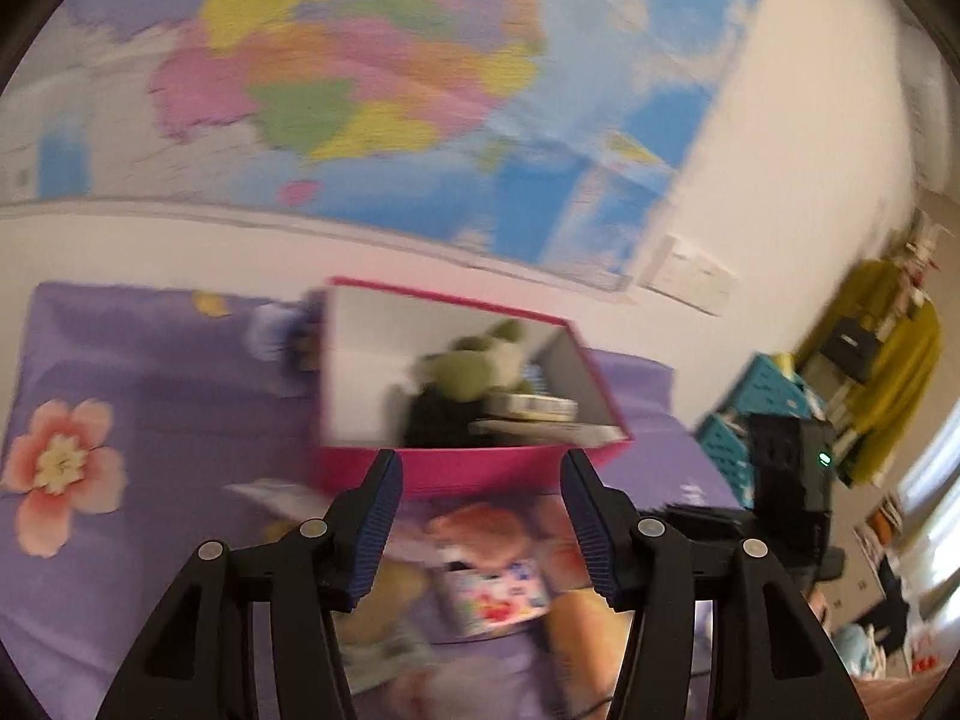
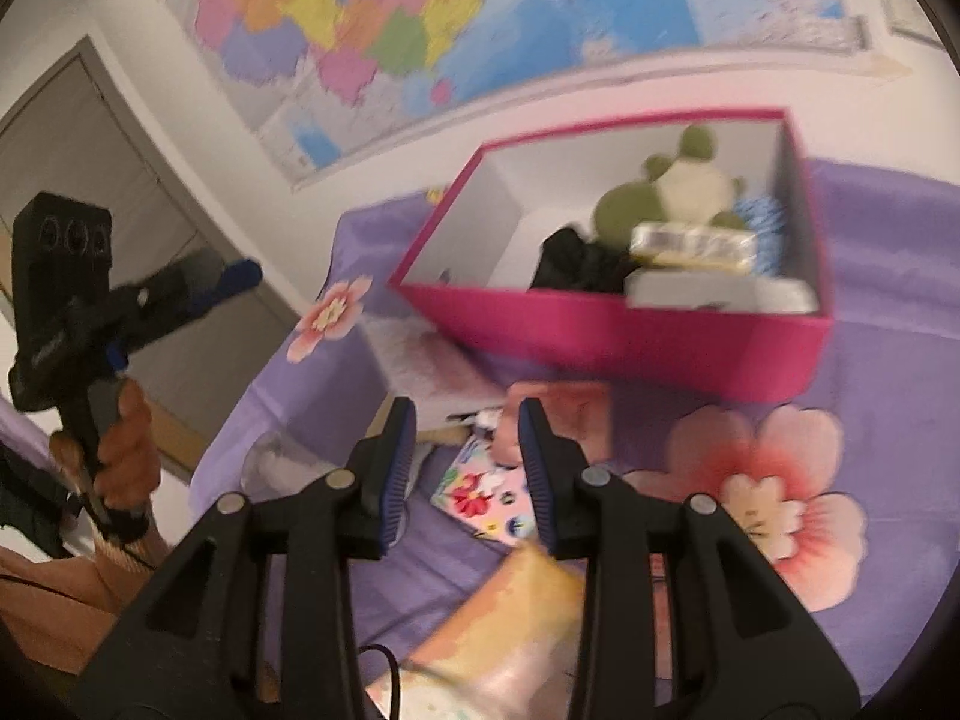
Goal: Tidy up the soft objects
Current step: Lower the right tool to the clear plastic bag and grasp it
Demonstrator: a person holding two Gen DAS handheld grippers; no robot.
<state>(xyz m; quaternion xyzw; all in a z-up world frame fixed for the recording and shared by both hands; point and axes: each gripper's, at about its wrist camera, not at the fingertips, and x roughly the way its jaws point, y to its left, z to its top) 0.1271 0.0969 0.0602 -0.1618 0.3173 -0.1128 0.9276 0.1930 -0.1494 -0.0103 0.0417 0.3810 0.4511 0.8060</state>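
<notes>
A pink open box (image 1: pixel 480 468) (image 2: pixel 630 336) stands on the purple flowered bedspread. In it sit a green frog plush (image 1: pixel 474 360) (image 2: pixel 672 192), a black cloth (image 2: pixel 576 264) and some flat packets (image 2: pixel 696 246). Before the box lie a pink soft toy (image 1: pixel 480 534) (image 2: pixel 564 414) and a colourful flowered pack (image 1: pixel 498 597) (image 2: pixel 486 498). My left gripper (image 1: pixel 480 516) is open and empty above these; it also shows in the right wrist view (image 2: pixel 234 276). My right gripper (image 2: pixel 468 468) is open and empty over the pack and pink toy.
A large map (image 1: pixel 390 72) hangs on the white wall behind the bed. Teal crates (image 1: pixel 756 414) and yellow clothes (image 1: pixel 888 360) stand to the right. A grey door (image 2: pixel 90 180) is at the left. A yellowish soft item (image 2: pixel 510 618) lies near the bed's front.
</notes>
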